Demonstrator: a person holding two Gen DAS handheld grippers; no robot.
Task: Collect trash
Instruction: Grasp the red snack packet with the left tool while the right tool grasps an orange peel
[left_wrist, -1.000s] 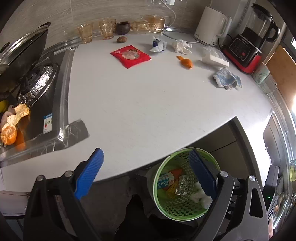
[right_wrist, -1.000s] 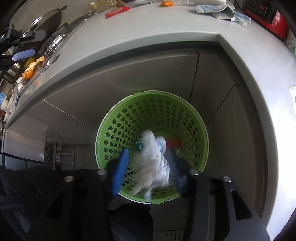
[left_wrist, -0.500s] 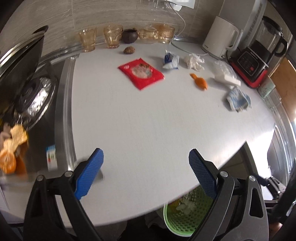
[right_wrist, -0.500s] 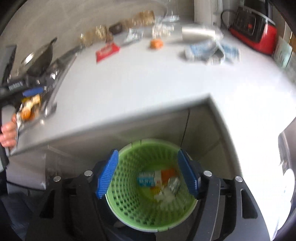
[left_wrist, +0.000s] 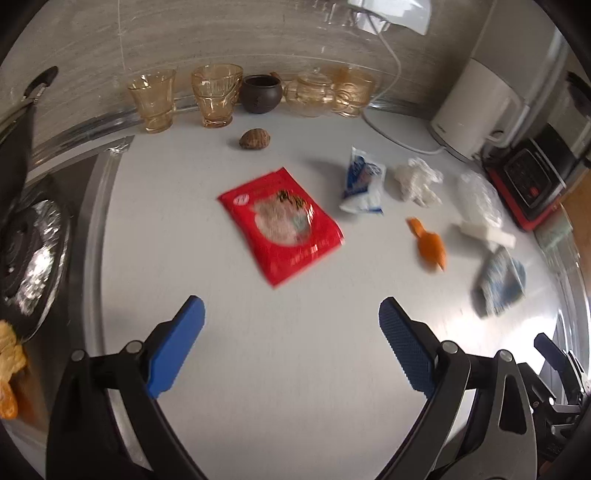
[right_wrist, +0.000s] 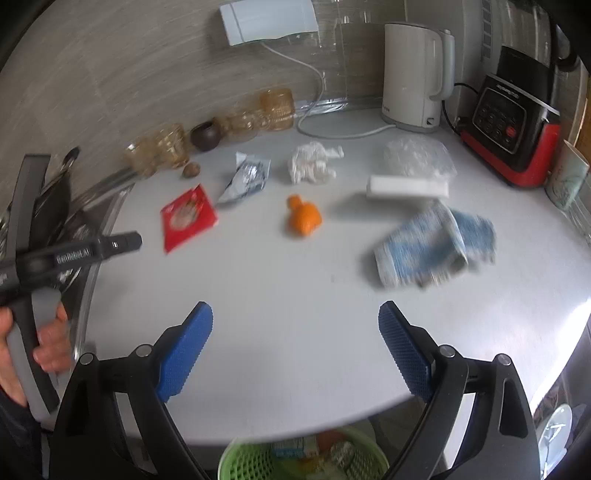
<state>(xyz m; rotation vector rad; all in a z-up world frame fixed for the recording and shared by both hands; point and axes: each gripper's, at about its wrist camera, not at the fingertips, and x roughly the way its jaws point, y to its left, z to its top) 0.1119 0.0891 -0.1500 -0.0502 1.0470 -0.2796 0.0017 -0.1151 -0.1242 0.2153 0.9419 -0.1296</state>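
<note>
Trash lies on the white counter (left_wrist: 295, 369): a red packet (left_wrist: 282, 225) (right_wrist: 187, 218), a blue-white wrapper (left_wrist: 362, 184) (right_wrist: 245, 177), a crumpled white tissue (left_wrist: 417, 181) (right_wrist: 314, 166), an orange peel (left_wrist: 430, 245) (right_wrist: 303, 218) and a walnut (left_wrist: 255, 138) (right_wrist: 192, 170). My left gripper (left_wrist: 291, 321) is open and empty above the counter, short of the red packet. My right gripper (right_wrist: 295, 325) is open and empty, short of the orange peel. The green basket (right_wrist: 251, 461) sits below the counter edge with trash inside.
Amber glasses (left_wrist: 184, 96) and a dark pot (left_wrist: 260, 92) line the back wall. A white kettle (right_wrist: 415, 74), a red-black blender base (right_wrist: 513, 125), a plastic bag (right_wrist: 417, 155), a white block (right_wrist: 406, 188) and a blue cloth (right_wrist: 432, 247) are right. A stove (left_wrist: 29, 240) is left.
My right gripper dropped the white tissue into the green basket, opened, then rose to face the counter. My left gripper moved forward over the counter toward the red packet.
</note>
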